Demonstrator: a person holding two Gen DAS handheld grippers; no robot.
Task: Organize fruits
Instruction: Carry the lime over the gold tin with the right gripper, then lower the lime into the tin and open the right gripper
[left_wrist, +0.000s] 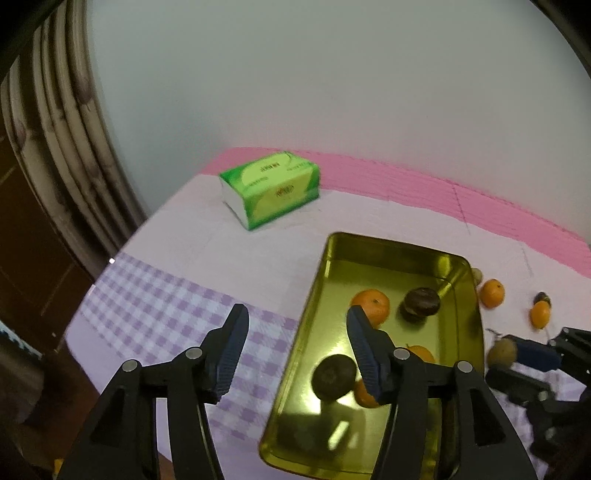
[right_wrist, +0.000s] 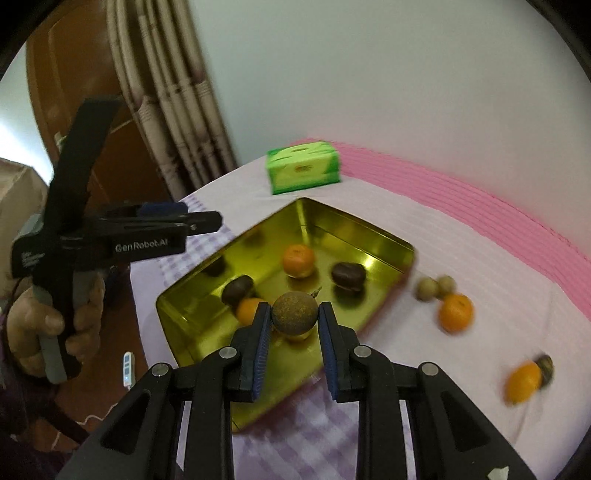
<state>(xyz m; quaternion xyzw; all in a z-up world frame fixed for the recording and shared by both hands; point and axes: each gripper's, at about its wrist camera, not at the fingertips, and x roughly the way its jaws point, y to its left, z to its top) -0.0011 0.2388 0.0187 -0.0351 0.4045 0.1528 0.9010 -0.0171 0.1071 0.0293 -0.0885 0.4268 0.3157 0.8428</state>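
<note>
A gold metal tray (left_wrist: 369, 258) (right_wrist: 199, 325) on the cloth holds oranges (left_wrist: 371, 304) (right_wrist: 298, 260) and dark round fruits (left_wrist: 333, 376) (right_wrist: 348, 275). My left gripper (left_wrist: 298, 314) stands open above the tray's left rim, nothing between its fingers. In the right wrist view the left gripper (right_wrist: 177, 221) hangs at the left, held by a hand (right_wrist: 55, 325). My right gripper (right_wrist: 294, 310) is shut on a rough brown round fruit (right_wrist: 294, 314) (left_wrist: 500, 352), raised over the tray's near side. More oranges (right_wrist: 456, 312) (left_wrist: 492, 293) and small pale fruits (right_wrist: 434, 288) lie on the cloth right of the tray.
A green tissue pack (left_wrist: 271, 188) (right_wrist: 303, 170) lies behind the tray, near a pink mat (left_wrist: 406, 184) along the wall. Another orange (right_wrist: 523, 380) and a dark fruit (right_wrist: 545, 365) sit at the far right. The table edge (left_wrist: 92, 295) and curtains (right_wrist: 166, 110) are on the left.
</note>
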